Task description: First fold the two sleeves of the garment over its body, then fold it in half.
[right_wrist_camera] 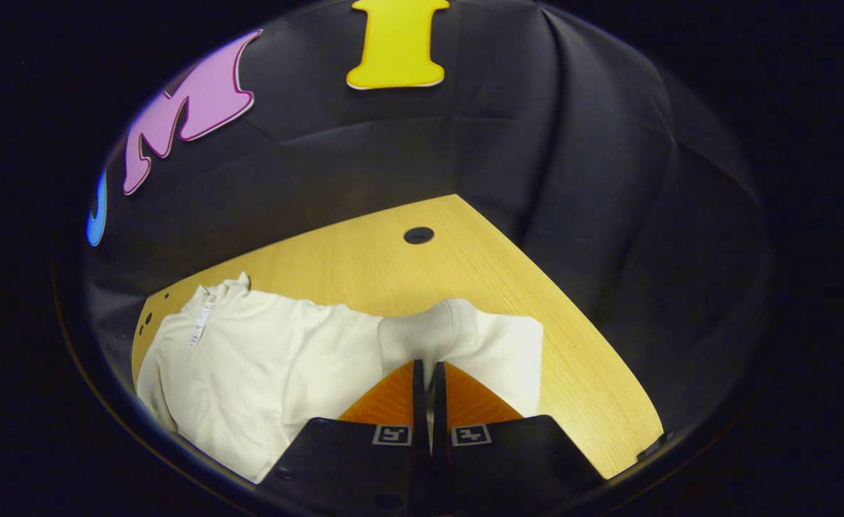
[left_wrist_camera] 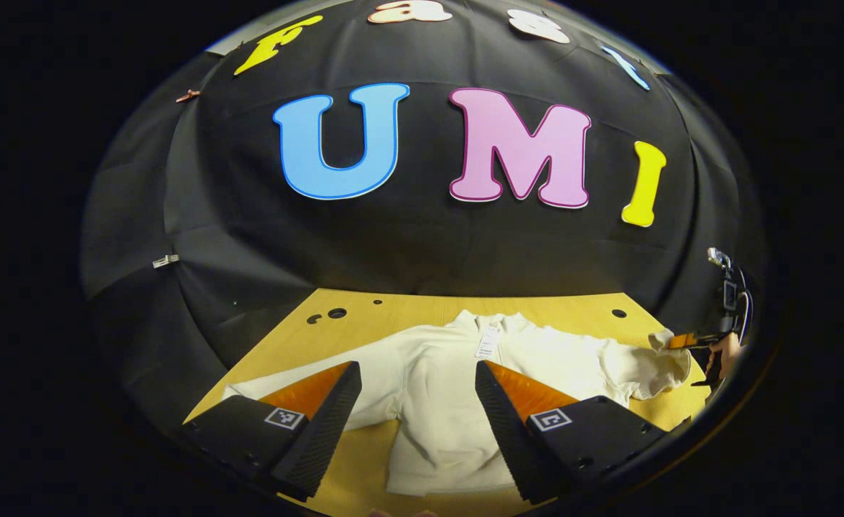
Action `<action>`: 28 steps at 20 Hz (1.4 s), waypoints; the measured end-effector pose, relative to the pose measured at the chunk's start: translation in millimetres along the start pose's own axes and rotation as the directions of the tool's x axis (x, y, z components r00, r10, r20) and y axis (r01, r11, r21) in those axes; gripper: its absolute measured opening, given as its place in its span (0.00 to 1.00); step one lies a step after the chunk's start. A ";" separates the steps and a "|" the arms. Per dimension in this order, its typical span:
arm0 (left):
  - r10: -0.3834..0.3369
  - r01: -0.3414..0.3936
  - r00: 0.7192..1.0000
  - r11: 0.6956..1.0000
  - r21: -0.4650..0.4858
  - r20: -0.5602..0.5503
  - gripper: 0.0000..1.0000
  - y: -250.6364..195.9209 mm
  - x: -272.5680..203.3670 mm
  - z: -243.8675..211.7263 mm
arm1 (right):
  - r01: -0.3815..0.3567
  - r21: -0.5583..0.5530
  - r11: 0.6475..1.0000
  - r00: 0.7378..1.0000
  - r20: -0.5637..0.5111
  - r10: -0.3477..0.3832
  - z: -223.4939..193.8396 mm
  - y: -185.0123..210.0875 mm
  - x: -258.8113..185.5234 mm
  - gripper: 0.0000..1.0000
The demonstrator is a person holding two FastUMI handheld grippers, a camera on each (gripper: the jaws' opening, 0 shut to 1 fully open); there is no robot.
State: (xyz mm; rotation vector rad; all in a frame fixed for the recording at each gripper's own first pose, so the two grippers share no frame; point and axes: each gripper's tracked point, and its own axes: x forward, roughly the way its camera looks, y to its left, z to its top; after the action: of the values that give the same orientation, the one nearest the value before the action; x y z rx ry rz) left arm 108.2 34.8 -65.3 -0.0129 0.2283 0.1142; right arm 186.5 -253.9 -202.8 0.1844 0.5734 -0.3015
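A white sweatshirt point(left_wrist_camera: 436, 416) lies flat on the wooden table point(left_wrist_camera: 393, 305), collar and paper tag point(left_wrist_camera: 488, 343) at the far side. My left gripper point(left_wrist_camera: 416, 368) hangs open above the body, nothing between its fingers. One sleeve point(left_wrist_camera: 249, 389) stretches out to the left, partly hidden behind a finger. At the far right the other gripper point(left_wrist_camera: 680, 339), held by a hand point(left_wrist_camera: 725, 355), pinches the other sleeve's cuff. In the right gripper view my right gripper point(right_wrist_camera: 425, 365) is shut on that sleeve's cuff point(right_wrist_camera: 450, 323), lifted a little off the table point(right_wrist_camera: 393, 266), with the sweatshirt's body point(right_wrist_camera: 263, 359) to the left.
Round holes pierce the tabletop near the back, one point(left_wrist_camera: 337, 313) at the left and one point(right_wrist_camera: 419, 235) near the right corner. Black cloth walls close in the table at the back and sides. The table's right edge point(right_wrist_camera: 608, 373) runs near the held sleeve.
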 end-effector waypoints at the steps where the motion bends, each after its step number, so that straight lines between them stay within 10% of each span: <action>1: 0.001 -0.001 1.000 1.000 -0.005 0.006 0.98 5.3 -1.3 0.8 | -0.019 -0.009 1.000 1.000 0.016 0.019 9.5 13.3 -1.8 0.05; 9: 0.071 -0.068 0.997 0.994 -0.091 0.034 0.98 64.0 -13.7 -3.5 | -0.234 -0.135 0.963 0.967 0.073 0.245 55.6 173.8 -26.6 0.05; 15: 0.167 -0.161 0.986 0.974 -0.162 0.026 0.98 127.3 -27.7 -19.7 | -0.449 -0.239 0.861 0.885 0.015 0.466 38.1 368.2 -43.8 0.05; 24: 0.304 -0.306 0.952 0.922 -0.238 -0.048 0.98 204.2 -29.4 -54.0 | -0.508 -0.331 0.795 0.861 -0.161 0.483 -76.6 516.5 -11.0 0.05; 28: 0.361 -0.374 0.928 0.899 -0.228 -0.097 0.98 239.6 -18.2 -78.1 | -0.530 -0.352 0.771 0.844 -0.137 0.518 -71.2 518.5 -33.3 0.53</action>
State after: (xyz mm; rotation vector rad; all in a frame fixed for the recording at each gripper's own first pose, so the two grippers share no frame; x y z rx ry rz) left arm 45.6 268.8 -137.2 -0.2184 0.2670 0.5206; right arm 295.3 259.1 -197.6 -0.0310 0.5769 0.3652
